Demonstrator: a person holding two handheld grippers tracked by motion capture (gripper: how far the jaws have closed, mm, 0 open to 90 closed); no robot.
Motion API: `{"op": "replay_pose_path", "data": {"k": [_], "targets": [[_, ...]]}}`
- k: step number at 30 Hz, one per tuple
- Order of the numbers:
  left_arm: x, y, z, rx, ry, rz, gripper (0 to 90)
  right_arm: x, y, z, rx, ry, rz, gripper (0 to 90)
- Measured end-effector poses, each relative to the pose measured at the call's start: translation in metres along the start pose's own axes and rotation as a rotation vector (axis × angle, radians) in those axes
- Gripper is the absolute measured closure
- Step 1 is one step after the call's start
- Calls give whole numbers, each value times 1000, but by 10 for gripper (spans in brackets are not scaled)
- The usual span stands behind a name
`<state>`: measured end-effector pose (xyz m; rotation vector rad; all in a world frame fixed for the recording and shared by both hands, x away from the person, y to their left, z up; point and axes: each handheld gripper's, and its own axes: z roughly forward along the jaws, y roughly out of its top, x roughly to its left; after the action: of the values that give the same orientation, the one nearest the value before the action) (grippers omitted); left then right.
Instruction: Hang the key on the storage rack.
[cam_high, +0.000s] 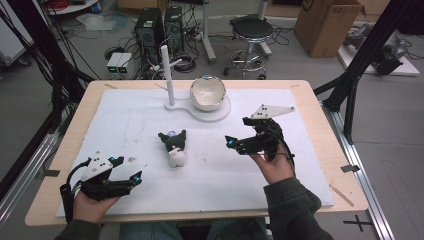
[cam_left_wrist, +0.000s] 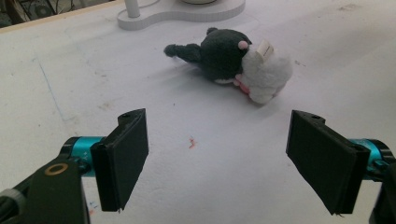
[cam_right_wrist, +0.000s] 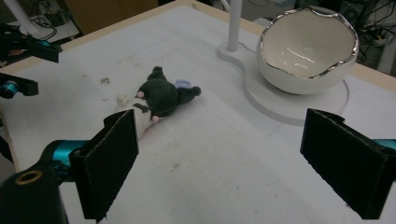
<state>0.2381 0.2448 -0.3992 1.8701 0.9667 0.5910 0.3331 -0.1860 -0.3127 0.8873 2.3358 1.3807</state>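
Both tongs, left (cam_high: 131, 168) and right (cam_high: 236, 131), gape released; eggshell bowl (cam_high: 207, 93) holds nothing.

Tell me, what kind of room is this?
Probably a research lab or workshop: computer towers and tangled cables on the floor, a cardboard box, and a worktable for hand-held grippers.

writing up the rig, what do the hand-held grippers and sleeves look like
Each hand-held gripper, left and right, is black with two flat rectangular black jaws on teal-blue mounts, a grey three-cornered plate on top and a black cable trailing. The person wears dark grey sleeves.
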Motion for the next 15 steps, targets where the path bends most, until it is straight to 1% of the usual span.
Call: {"op": "replay_pose_path", "data": {"k": [1, 3, 4, 6, 8, 10, 11, 12, 14, 15], "targets": [[0, 0, 0, -4, 3, -6, 215, 0, 0, 0, 0, 0, 0, 107], [0, 0, 0, -7, 6, -11, 215, 5, 5, 8, 9, 18, -14, 108], [0, 0, 0, -9, 8, -9, 215, 5, 5, 8, 9, 18, -14, 108], [1, 0, 0, -7, 5, -7, 215, 12, 11, 16, 14, 43, -33, 108], [1, 0, 0, -5, 4, -6, 214, 14, 12, 19, 16, 45, -35, 108], [1, 0, 0, -6, 3, -6, 214, 21, 18, 28, 30, 52, -44, 108], [1, 0, 0, -8, 2, -9, 214, 21, 18, 28, 30, 52, -44, 108], [1, 0, 1, -7, 0, -7, 214, 25, 22, 35, 29, 62, -56, 108], [1, 0, 1, -6, -2, -4, 214, 26, 23, 37, 32, 66, -55, 108], [1, 0, 1, -6, -3, -3, 214, 30, 26, 43, 35, 70, -59, 108]]}}
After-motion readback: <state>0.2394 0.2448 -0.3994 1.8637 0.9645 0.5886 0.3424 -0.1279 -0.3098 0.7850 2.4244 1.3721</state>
